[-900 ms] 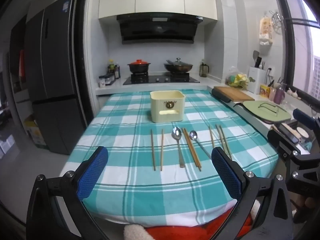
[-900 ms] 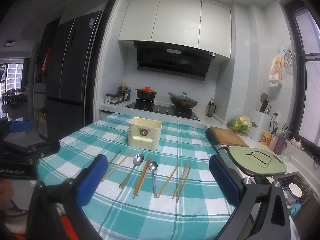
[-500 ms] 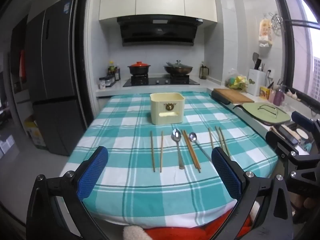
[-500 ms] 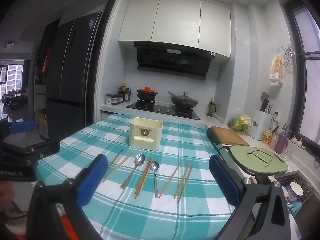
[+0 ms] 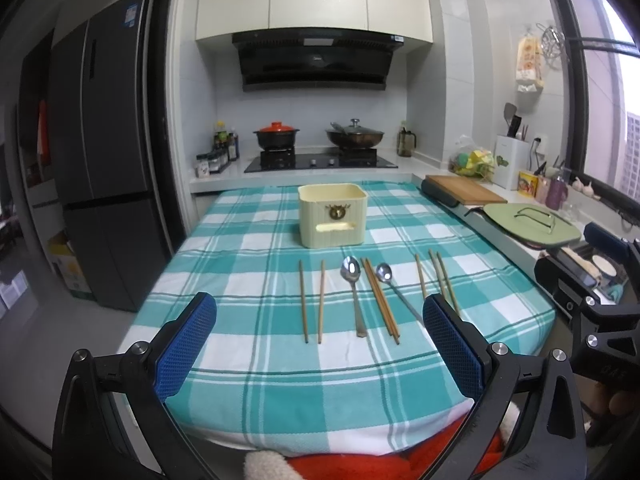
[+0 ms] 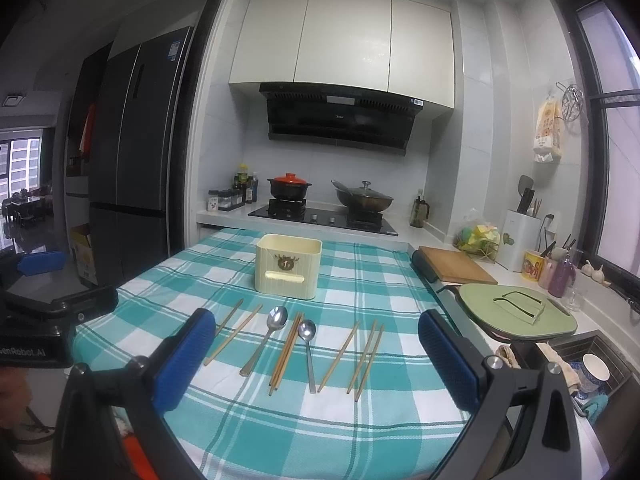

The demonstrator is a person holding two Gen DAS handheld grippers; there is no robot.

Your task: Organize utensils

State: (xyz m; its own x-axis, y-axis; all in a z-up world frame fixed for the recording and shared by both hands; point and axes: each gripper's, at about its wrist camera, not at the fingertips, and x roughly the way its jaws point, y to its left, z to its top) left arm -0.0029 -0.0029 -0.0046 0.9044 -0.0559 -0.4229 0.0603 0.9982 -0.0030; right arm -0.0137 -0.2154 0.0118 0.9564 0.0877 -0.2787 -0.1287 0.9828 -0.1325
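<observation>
the left gripper [image 6: 36, 312] body reads "enrobot.ai", first letter cut off.

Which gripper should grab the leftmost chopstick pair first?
Left, probably. The left gripper is open and faces the leftmost chopsticks nearly head-on. From the right gripper, also open, that pair lies off toward its left finger.

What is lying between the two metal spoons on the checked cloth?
A tight bundle of brown wooden chopsticks lies between the larger metal spoon and the smaller metal spoon. Both wrist views show this.
</observation>
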